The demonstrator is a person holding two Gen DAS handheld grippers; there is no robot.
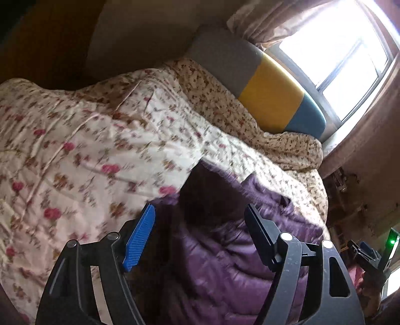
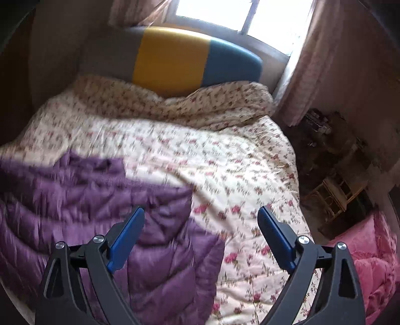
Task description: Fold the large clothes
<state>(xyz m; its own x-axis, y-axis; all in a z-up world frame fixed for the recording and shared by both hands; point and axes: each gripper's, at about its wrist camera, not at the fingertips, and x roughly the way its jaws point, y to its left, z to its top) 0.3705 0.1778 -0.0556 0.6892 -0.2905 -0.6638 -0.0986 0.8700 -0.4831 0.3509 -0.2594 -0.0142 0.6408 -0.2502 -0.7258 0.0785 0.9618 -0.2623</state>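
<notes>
A purple quilted puffer jacket lies on the floral bed cover. In the left wrist view my left gripper hangs above the jacket with its jaws wide apart and nothing pinched between its blue pad and black finger. In the right wrist view the jacket fills the lower left. My right gripper stands open over the jacket's right edge, one finger over purple fabric, the other over the floral cover, gripping nothing.
A grey, yellow and blue headboard stands at the bed's far end under a bright window with curtains. A bunched small-flowered quilt lies before it. Pink bedding and cluttered furniture sit right of the bed.
</notes>
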